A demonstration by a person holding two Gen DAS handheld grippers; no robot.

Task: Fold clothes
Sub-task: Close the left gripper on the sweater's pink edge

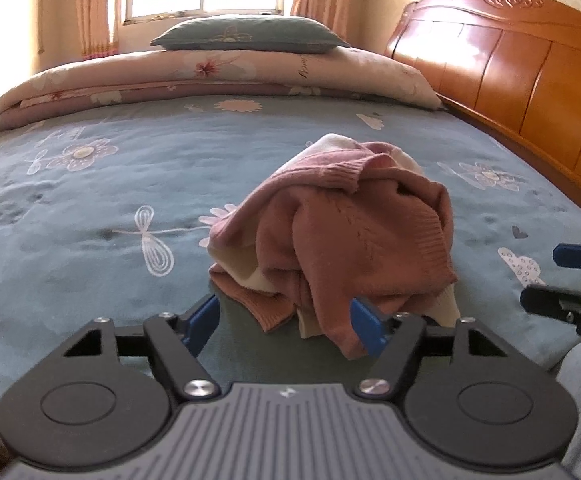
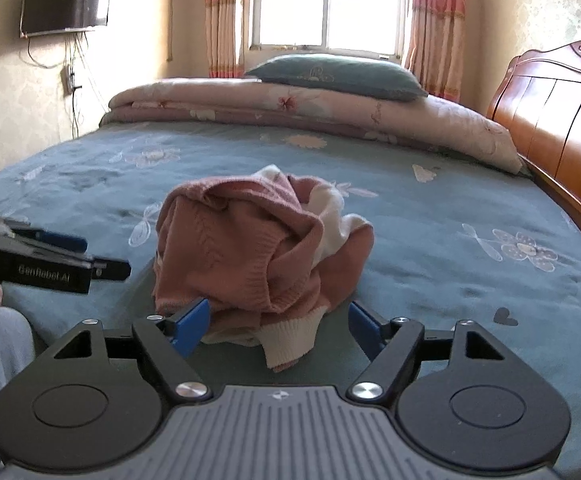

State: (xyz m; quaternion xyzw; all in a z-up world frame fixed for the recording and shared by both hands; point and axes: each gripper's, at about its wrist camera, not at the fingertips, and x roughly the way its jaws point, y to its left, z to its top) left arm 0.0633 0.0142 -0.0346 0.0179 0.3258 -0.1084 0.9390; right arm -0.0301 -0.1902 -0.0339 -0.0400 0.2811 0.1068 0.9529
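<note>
Right wrist view only: wall-mounted television (image 2: 65,4), upper left. Both views: crumpled pink-and-cream sweater (image 1: 338,236) at frame centre on the blue floral bedsheet (image 1: 90,216), with folded quilt (image 1: 210,76), pillow (image 1: 246,34) and wooden headboard (image 1: 530,76) behind and to the right. Left gripper (image 1: 286,324) and right gripper (image 2: 278,324) stood with jaws apart at the sweater's near edge, fabric between them, not clamped.

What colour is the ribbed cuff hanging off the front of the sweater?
Cream, on a dusty-pink sweater; the cuff shows best in the right wrist view.
</note>
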